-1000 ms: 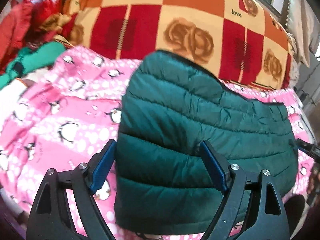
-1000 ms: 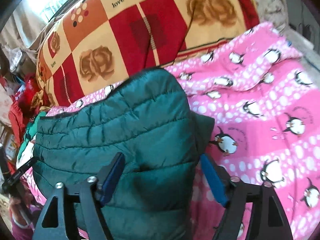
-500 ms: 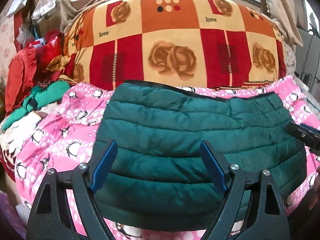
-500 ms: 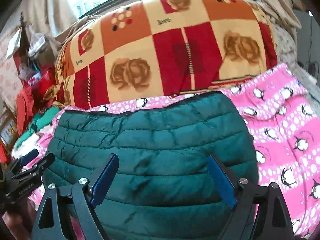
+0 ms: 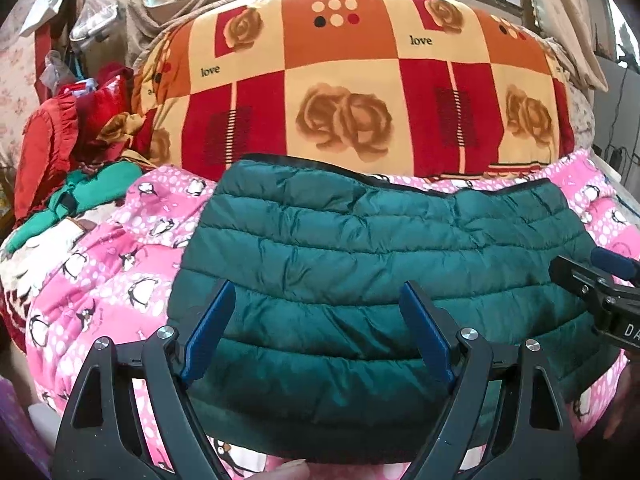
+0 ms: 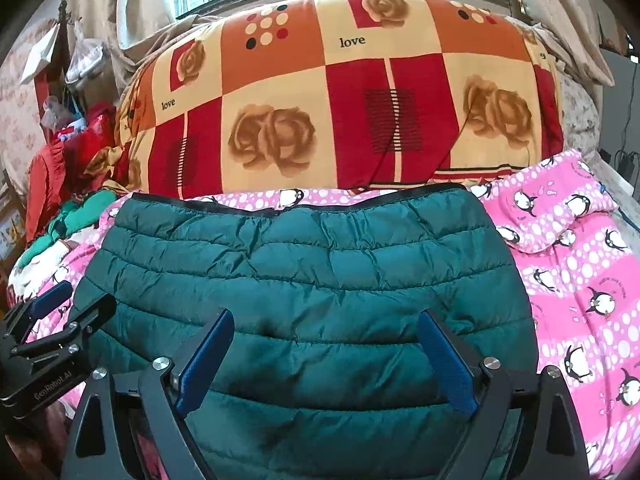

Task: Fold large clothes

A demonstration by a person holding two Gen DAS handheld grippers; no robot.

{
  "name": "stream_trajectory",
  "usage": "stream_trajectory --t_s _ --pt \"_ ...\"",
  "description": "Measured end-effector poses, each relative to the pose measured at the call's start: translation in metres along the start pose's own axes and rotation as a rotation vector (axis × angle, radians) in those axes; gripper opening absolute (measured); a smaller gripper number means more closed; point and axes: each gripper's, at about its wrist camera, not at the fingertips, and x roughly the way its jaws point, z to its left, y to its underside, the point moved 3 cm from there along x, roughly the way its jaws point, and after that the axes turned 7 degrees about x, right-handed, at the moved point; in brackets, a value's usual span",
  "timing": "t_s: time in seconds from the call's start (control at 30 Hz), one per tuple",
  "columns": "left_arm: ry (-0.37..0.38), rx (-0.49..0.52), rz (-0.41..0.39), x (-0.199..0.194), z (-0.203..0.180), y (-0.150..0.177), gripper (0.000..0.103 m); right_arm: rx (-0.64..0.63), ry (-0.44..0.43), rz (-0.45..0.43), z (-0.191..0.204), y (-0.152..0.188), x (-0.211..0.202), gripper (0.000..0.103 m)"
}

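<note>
A dark green quilted puffer jacket (image 5: 380,264) lies folded into a wide flat bundle on the pink penguin blanket (image 5: 104,280); it also fills the middle of the right wrist view (image 6: 320,280). My left gripper (image 5: 318,312) is open and empty, above the jacket's near left part. My right gripper (image 6: 324,340) is open and empty, above the jacket's near right part. The right gripper shows at the right edge of the left wrist view (image 5: 600,292). The left gripper shows at the left edge of the right wrist view (image 6: 52,332).
A big rolled quilt (image 5: 360,92) with red, orange and cream squares and roses lies behind the jacket. A heap of red and green clothes (image 5: 80,152) sits at the far left. The pink blanket (image 6: 580,280) stretches on to the right. A window is behind.
Both grippers have pulled back and up from the jacket. The views swung from the jacket's sides to facing it squarely. The jacket lies still and both grippers stay open.
</note>
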Motion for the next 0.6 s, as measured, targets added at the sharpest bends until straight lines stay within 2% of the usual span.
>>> stream_trajectory --t_s 0.6 --pt "-0.029 -0.052 0.029 0.012 0.014 0.006 0.084 -0.065 0.046 -0.015 0.011 0.001 0.007 0.092"
